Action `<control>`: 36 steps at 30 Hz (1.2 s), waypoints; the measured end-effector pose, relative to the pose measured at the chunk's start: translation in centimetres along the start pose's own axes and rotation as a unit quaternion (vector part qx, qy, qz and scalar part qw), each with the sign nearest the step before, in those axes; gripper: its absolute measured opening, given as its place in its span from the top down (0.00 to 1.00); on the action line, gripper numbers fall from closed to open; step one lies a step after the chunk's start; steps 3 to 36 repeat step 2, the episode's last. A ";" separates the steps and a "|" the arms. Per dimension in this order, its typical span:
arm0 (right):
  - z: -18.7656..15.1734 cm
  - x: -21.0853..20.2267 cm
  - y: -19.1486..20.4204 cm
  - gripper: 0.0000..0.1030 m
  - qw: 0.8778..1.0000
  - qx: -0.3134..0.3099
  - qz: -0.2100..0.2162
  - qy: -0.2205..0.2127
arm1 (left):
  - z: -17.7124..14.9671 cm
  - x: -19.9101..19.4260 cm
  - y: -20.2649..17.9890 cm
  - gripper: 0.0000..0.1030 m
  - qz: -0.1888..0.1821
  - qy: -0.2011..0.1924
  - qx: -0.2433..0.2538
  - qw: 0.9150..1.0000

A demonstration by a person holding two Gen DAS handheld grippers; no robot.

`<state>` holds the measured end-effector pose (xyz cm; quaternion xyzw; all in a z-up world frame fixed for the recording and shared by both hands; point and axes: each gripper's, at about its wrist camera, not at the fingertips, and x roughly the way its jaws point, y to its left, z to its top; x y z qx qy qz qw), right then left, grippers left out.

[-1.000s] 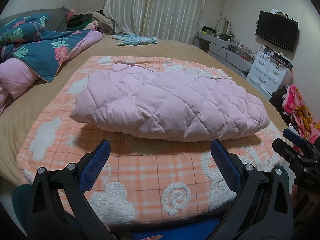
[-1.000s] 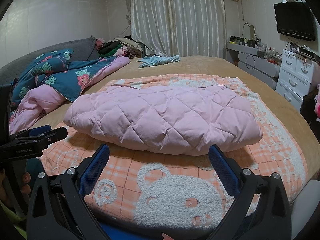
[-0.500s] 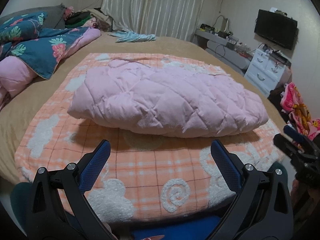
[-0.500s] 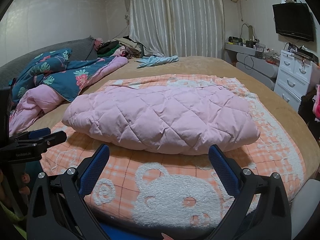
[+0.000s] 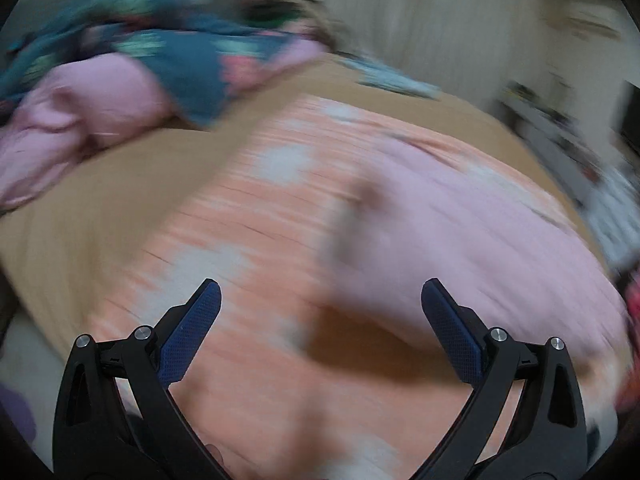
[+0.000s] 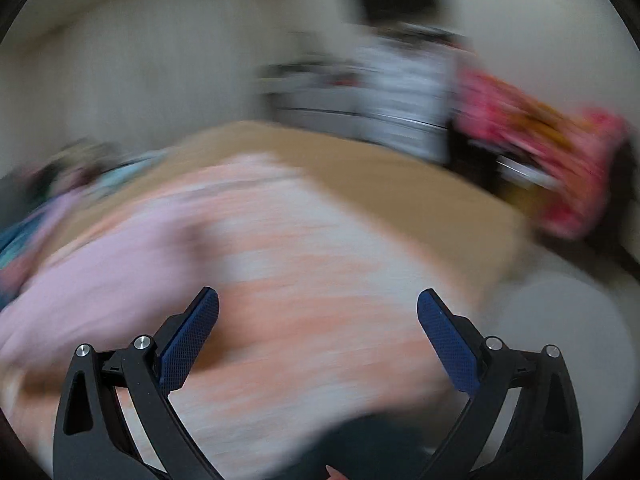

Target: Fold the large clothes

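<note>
Both views are smeared by fast motion. The folded pink quilted coat lies on the orange checked blanket; in the left wrist view it fills the right half. My left gripper is open, its fingers empty, over the blanket just off the coat's left end. In the right wrist view the pink coat is at the left and the blanket is under my right gripper, which is open and holds nothing, off the coat's right end.
A teal floral duvet and pink bedding are piled at the far left on the tan bed cover. White drawers and a pink-red patterned cloth stand past the bed's right edge.
Both grippers have swung apart and closer to the bed: the left view has turned toward the coat's left end, the right view toward its right end. Both stay open and empty.
</note>
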<state>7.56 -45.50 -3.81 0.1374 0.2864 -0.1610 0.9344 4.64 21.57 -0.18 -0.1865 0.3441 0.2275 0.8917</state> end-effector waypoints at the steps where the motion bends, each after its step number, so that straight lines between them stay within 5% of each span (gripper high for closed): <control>1: 0.5 1.7 -3.5 0.04 0.999 0.028 -0.043 0.005 | 1.7 1.4 2.5 0.09 0.036 -0.010 -0.017 0.999; 2: 0.9 3.7 -7.9 0.04 0.992 0.053 -0.117 0.012 | 2.8 2.4 4.1 0.09 0.066 -0.018 -0.023 0.997; 36: 0.9 3.7 -7.9 0.04 0.992 0.053 -0.117 0.012 | 2.8 2.4 4.1 0.09 0.066 -0.018 -0.023 0.997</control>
